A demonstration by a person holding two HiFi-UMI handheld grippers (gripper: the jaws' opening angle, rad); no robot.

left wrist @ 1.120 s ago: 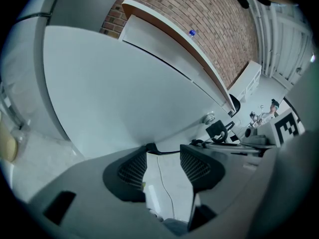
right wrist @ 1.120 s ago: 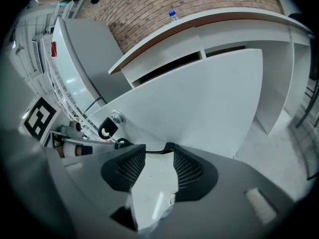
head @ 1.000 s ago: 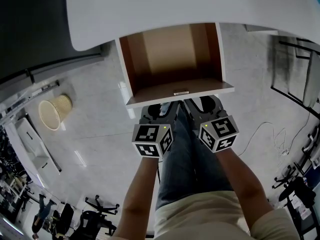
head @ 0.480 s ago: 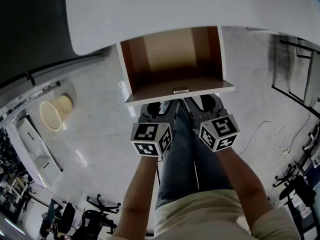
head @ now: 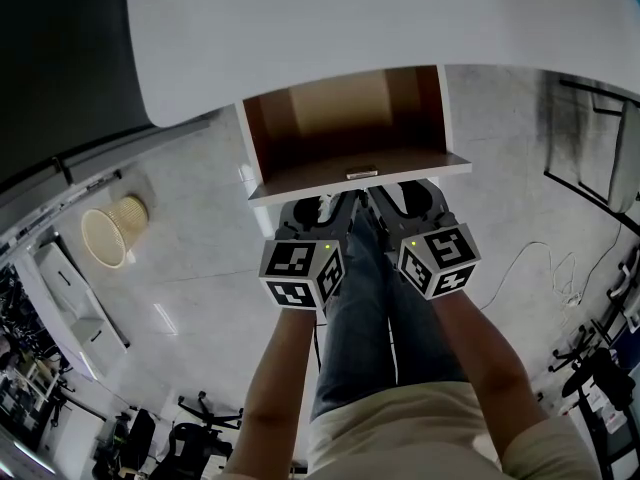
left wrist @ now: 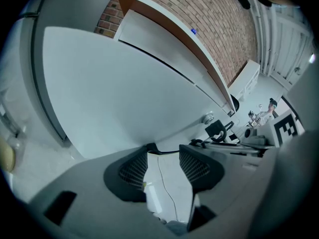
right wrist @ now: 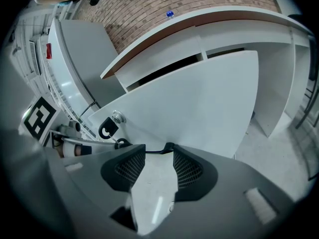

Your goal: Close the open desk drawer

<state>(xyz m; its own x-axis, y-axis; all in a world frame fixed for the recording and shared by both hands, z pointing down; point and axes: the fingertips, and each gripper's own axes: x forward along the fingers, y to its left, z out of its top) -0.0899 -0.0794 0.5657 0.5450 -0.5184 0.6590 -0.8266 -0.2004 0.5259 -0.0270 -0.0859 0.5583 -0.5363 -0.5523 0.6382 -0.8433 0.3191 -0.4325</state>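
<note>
The open drawer (head: 340, 118) has a brown wooden inside and juts out from under the white desk (head: 350, 18). Its white front panel (head: 300, 183) carries a small metal handle (head: 362, 173). My left gripper (head: 320, 206) and right gripper (head: 405, 198) sit side by side right at that panel, one on each side of the handle. In the left gripper view the left gripper (left wrist: 164, 151) is open and empty, its tips at the lower edge of the white panel (left wrist: 124, 93). In the right gripper view the right gripper (right wrist: 157, 151) is also open and empty below the panel (right wrist: 199, 98).
A wicker basket (head: 108, 230) stands on the floor at the left. A cable (head: 540, 258) trails over the floor on the right near a black rack (head: 590, 158). Office chairs (head: 190, 438) stand behind. The person's legs (head: 360, 318) are below the grippers.
The drawer has slid further in under the desk, so less of its inside shows. Both grippers have moved forward with its front panel.
</note>
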